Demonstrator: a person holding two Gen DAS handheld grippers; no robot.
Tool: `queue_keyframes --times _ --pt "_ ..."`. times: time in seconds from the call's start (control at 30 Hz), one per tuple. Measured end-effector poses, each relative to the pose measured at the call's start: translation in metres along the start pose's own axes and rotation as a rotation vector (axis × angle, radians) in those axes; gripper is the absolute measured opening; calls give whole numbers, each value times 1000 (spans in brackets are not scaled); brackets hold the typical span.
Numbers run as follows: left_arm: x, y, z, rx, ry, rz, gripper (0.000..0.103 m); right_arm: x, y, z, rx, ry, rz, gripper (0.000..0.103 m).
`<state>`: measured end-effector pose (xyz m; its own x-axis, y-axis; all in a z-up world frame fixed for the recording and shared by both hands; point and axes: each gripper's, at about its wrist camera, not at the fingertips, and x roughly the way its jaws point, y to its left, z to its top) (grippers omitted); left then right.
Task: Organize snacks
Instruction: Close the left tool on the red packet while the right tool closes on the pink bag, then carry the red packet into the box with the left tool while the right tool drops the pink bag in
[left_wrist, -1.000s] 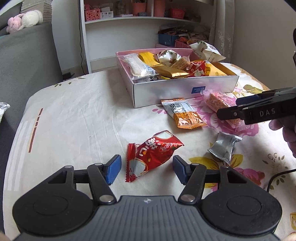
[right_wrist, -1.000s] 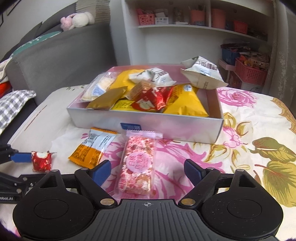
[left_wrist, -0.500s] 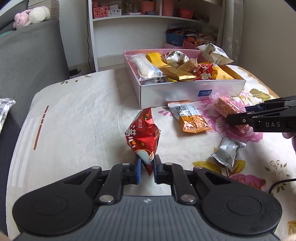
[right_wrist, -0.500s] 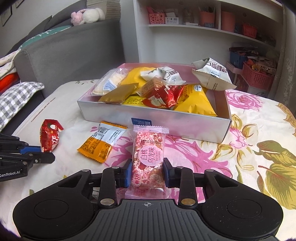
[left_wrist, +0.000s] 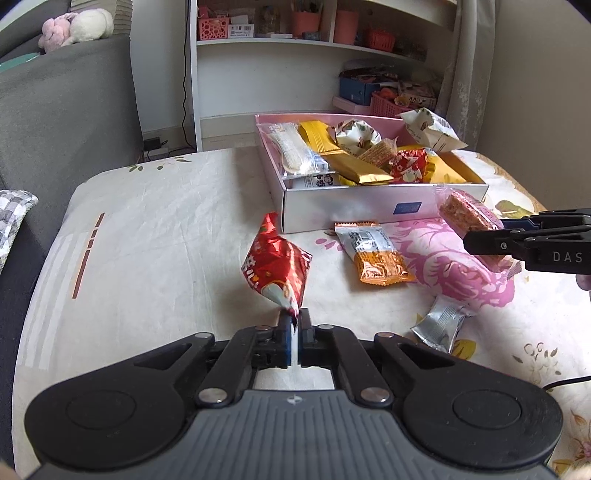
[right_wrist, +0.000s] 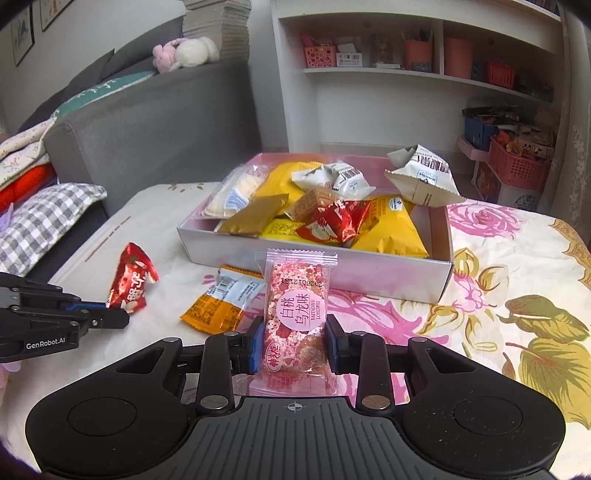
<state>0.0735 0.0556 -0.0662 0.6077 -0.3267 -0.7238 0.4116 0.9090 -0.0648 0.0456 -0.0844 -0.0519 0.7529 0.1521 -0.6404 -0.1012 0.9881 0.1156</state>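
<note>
We hold a gripper in each hand over a table spread with a flowered cloth (right_wrist: 517, 258). Our left gripper (left_wrist: 294, 325) is clenched on the crimped end of a red snack packet (left_wrist: 275, 266), whose body stands up and tilts away from the pads, lifted off the cloth as far as we can tell. Our right gripper (right_wrist: 294, 341) is clamped across the sides of a pink snack bar (right_wrist: 297, 314) in clear wrap with a round pink label (the printing faces the right wrist camera), and the bar stands upright between the blue pads (right_wrist: 255, 345), just in front of the box. That box (right_wrist: 314, 269), white outside and pink inside, sits on the cloth beyond both grippers and is already crowded with packets: yellow, gold, red and white ones, with a white crumpled bag (right_wrist: 423, 179) perched at its far right corner. Two snacks lie loose on the cloth: an orange and white packet (left_wrist: 373, 253) close to the near wall of the box, between our two grippers, and a small silver packet (left_wrist: 441, 326) nearer to us on the right in the left wrist view. Behind the table we see a grey sofa (left_wrist: 66, 110) and a white shelf unit (right_wrist: 406, 74).
</note>
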Motion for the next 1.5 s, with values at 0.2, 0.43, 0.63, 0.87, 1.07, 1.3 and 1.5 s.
queue_keyframes --times 0.2,0.43,0.63,0.87,1.07,1.3,1.5 --pt "-1 0 3 -10 -3 -14 0 -5 -3 4 15 -14 0 31" --pt "7 1 1 -42 -20 19 58 -3 -1 1 10 5 -1 31" --pt "16 7 10 -115 -46 95 78 -1 2 -2 0 16 4 31" --pt "32 19 13 -138 -72 187 70 2 2 -3 -5 22 0 31" --pt "32 31 13 -209 -71 183 42 3 -1 -3 -3 22 -5 31" --pt "26 29 18 -222 -65 186 35 0 -3 2 9 4 -4 31" --pt "12 25 30 -253 -114 149 35 -4 -5 10 27 -19 0 31"
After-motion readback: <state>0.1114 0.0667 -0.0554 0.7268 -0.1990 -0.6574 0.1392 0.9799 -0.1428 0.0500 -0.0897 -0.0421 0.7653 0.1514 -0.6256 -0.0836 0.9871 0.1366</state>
